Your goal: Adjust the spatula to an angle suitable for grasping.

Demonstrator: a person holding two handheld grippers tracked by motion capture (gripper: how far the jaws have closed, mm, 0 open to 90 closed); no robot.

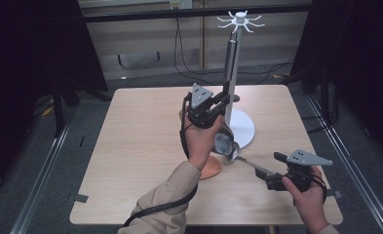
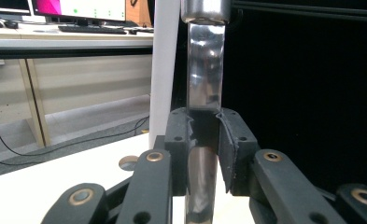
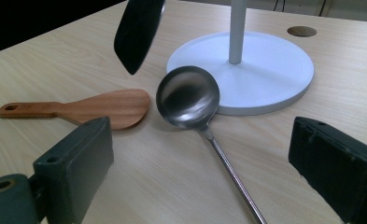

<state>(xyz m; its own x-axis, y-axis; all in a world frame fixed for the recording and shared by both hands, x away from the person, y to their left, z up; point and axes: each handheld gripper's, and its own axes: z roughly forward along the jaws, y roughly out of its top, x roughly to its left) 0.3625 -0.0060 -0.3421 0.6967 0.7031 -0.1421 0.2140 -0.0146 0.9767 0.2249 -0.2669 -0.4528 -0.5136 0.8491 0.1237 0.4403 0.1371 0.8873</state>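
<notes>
Pale wood-grain table [image 1: 130,146] lay bare on its left side, so all of your work sat toward the middle and right. You had your left gripper [image 2: 203,140] lifted off the table near the centre, its jaws clenched on the shiny metal handle [image 2: 203,70] of a utensil that stood upright between the pads. In the right gripper view a black utensil head [image 3: 139,32] hung clear of the table. It was probably the lower end of that same utensil, though the join itself was hidden.

You seemed to hold it upright and close to the pole so that its top end could reach the hooks [image 1: 240,20] at the crown of the white stand [image 3: 274,70].

Below your left hand, a wooden rice paddle [image 3: 106,107] lay flat on the table, just beside the stand's round base. Next to it the steel ladle [image 3: 188,95] rested with its bowl tipped against the rim of that base. Its long handle ran back toward your right hand.

Your right gripper [image 3: 207,163] was low at the table's right front, released and spread wide, one jaw on each side of the ladle's handle and touching nothing. That placement looked like readiness to take the ladle, with the handle lined up between the pads.
</notes>
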